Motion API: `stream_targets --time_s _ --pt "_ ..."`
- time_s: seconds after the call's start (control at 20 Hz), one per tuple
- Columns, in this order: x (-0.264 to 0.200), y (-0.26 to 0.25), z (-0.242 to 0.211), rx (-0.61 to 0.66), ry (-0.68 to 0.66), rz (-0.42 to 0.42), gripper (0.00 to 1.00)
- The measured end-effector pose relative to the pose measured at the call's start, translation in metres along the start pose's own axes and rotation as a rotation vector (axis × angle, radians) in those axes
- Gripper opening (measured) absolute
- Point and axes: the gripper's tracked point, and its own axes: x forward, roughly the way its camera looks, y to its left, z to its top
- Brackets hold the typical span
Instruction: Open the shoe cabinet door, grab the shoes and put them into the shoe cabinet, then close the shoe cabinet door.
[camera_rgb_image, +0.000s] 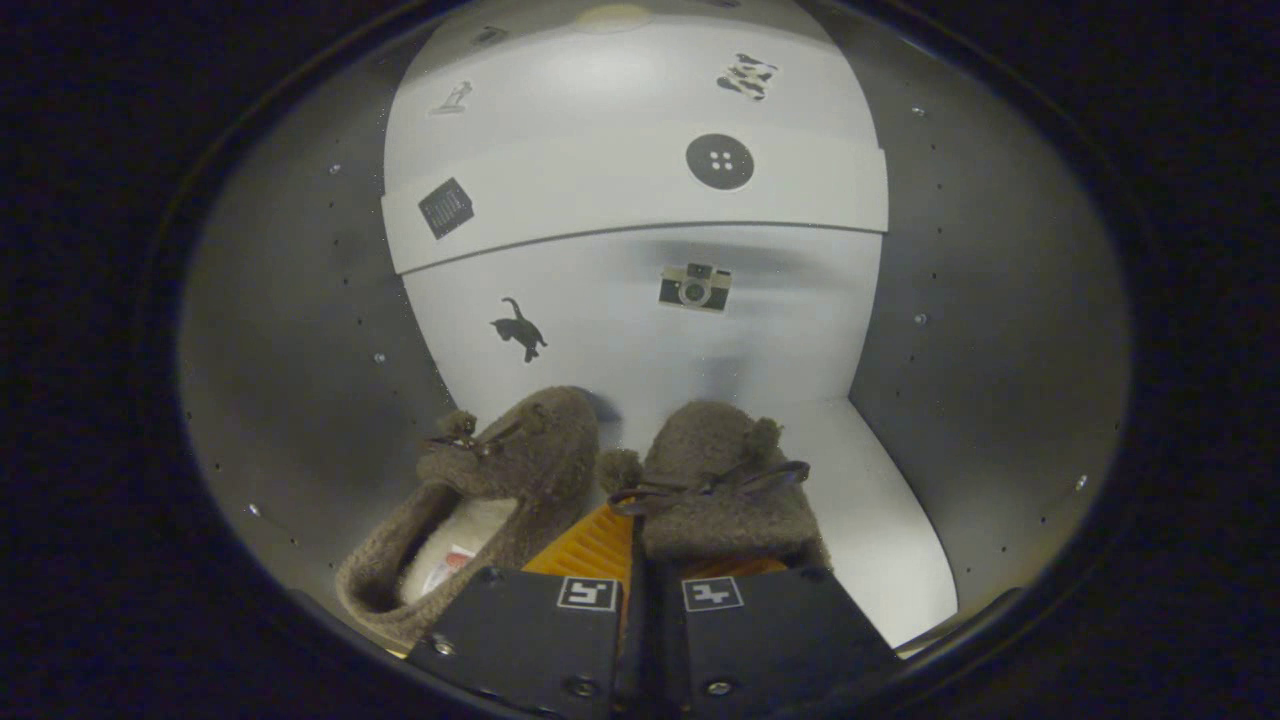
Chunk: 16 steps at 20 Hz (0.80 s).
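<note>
I am looking into the white shoe cabinet (880, 520). Two brown fuzzy slippers lie side by side on its floor, toes toward the back wall. The left slipper (510, 470) rests free, showing its pale lining. The right slipper (720, 470) lies just ahead of my fingers, its near rim over them. My gripper (635, 530) is shut on that rim, with the jaws almost together. One ribbed finger pad (590, 548) shows between the two slippers; the other finger is hidden under the right slipper.
The back wall (640, 330) carries cat and camera stickers. A white shelf (600, 190) with more stickers spans the cabinet above the slippers. Grey side walls (300, 340) close in on both sides. Bare floor lies to the right of the right slipper.
</note>
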Motion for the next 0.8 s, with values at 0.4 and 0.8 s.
stream_targets --time_s 0.4,0.8 --pt "-0.033 0.001 0.001 -0.042 -0.051 -0.018 0.46" --pt "-0.137 0.009 -0.005 -0.076 -0.212 -0.044 0.77"
